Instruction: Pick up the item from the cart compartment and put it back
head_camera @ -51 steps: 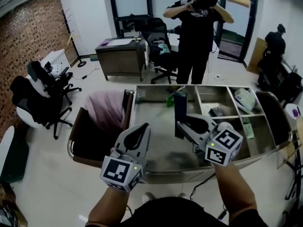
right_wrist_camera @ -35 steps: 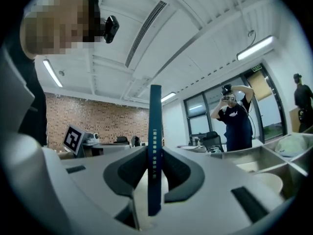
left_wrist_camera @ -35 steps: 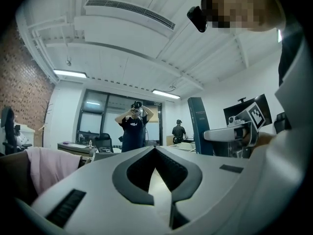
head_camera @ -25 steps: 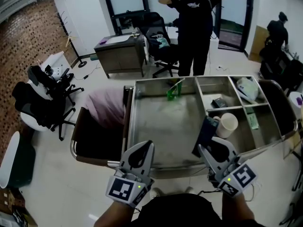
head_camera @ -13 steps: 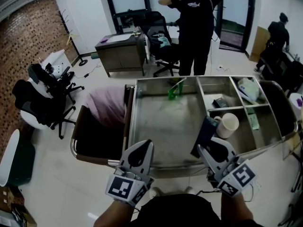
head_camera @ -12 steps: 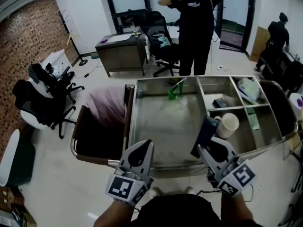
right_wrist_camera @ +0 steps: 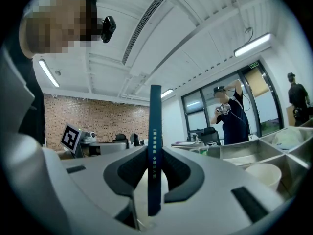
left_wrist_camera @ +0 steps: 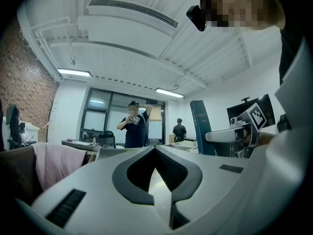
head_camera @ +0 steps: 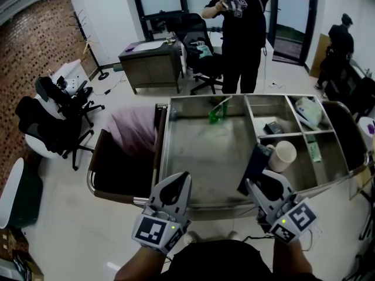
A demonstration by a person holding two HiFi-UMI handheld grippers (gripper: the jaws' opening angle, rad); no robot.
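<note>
Right gripper view: my right claw is clamped on the thin dark blue book, which stands upright between its jaws, over the cart. White cup sits just beyond that claw. Left claw is pinched together, empty.

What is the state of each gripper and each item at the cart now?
left gripper: shut, empty.
right gripper: shut on the dark blue box.
dark blue box: held upright, lifted over the cart.
white cup: untouched, in a right-side compartment.
green item: untouched, at the large compartment's far side.
</note>
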